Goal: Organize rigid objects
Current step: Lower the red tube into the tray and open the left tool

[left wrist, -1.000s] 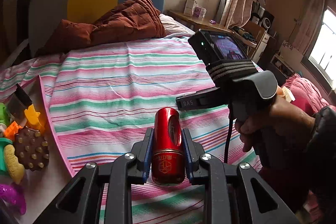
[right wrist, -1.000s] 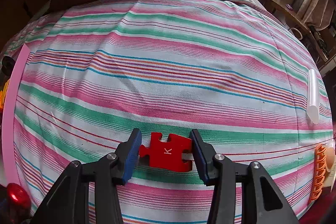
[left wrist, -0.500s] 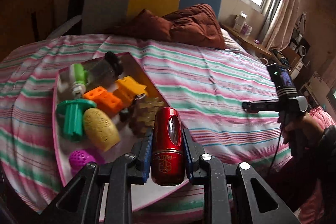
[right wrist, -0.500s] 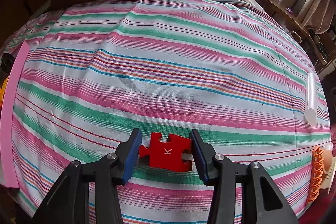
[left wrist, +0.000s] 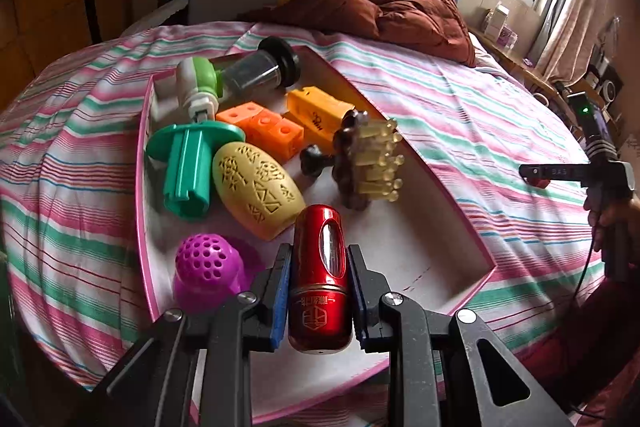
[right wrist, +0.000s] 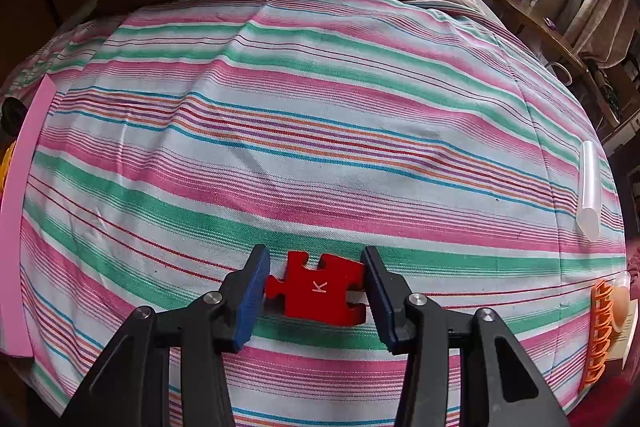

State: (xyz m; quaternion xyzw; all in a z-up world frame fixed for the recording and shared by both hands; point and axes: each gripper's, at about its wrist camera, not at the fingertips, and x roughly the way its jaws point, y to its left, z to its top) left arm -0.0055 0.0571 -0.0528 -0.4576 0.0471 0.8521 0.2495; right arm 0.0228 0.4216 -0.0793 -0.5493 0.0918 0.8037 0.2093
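While the left wrist view looks down over a striped bedspread (left wrist: 460, 115), the left gripper (left wrist: 320, 291) is clamped on a red metal cylinder (left wrist: 320, 283) bearing an embossed emblem and characters too small to read, held above the near end of a pink-rimmed tray (left wrist: 452, 199). Inside the tray lie a purple perforated dome (left wrist: 206, 273), a yellow egg shape (left wrist: 256, 189) with cut-out patterns, a green flanged piece (left wrist: 190, 171), orange cubes (left wrist: 262, 125), a yellow block (left wrist: 320, 107) with dark print, a brown studded brush (left wrist: 368, 159), and a dark jar (left wrist: 260, 69) at the far end. At far right, a hand (left wrist: 612, 211) holds the other tool. From the right wrist view, the right gripper (right wrist: 316, 291) pinches a red puzzle piece (right wrist: 320, 289) marked "K", low over the bedspread. A clear tube (right wrist: 590, 195) and an orange comb-like piece (right wrist: 600, 331) lie at right.
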